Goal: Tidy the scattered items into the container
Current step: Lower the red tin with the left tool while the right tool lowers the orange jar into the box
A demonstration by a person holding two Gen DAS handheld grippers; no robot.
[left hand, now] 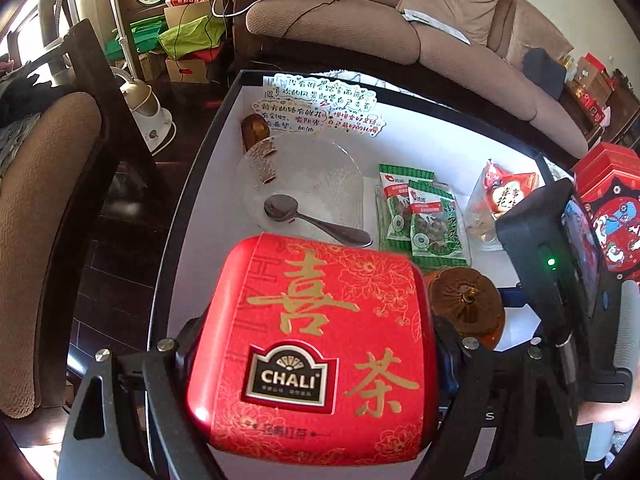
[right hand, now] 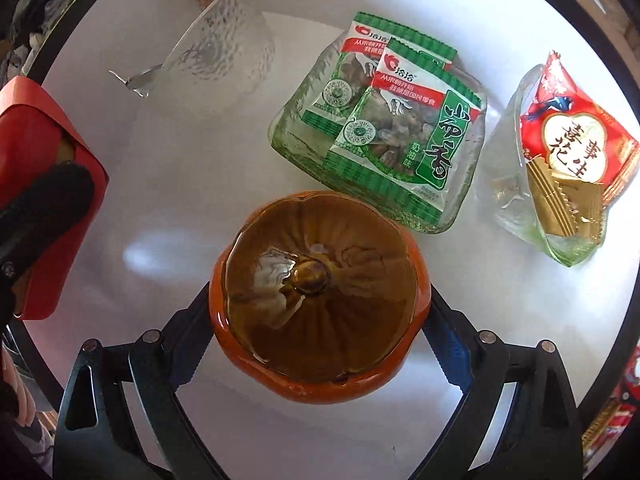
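My left gripper (left hand: 316, 344) is shut on a red CHALI tea tin (left hand: 312, 344) with gold characters, one finger on each side, above the near end of the white box with a black rim (left hand: 208, 128). My right gripper (right hand: 320, 316) points straight down and is shut on an orange pumpkin-shaped jar (right hand: 320, 300) with a glossy brown lid, low over the box floor (right hand: 160, 200). I cannot tell whether the jar touches the floor. In the left wrist view the jar (left hand: 464, 304) sits just right of the tin. The tin (right hand: 40, 152) shows at the left edge of the right wrist view.
Inside the box lie a clear glass bowl (left hand: 304, 176) with a metal spoon (left hand: 316, 220), a green glass dish of green snack packets (right hand: 384, 128), a glass dish with a red sweet packet (right hand: 568, 148) and handwritten stickers (left hand: 320, 104). Sofas and clutter surround the box.
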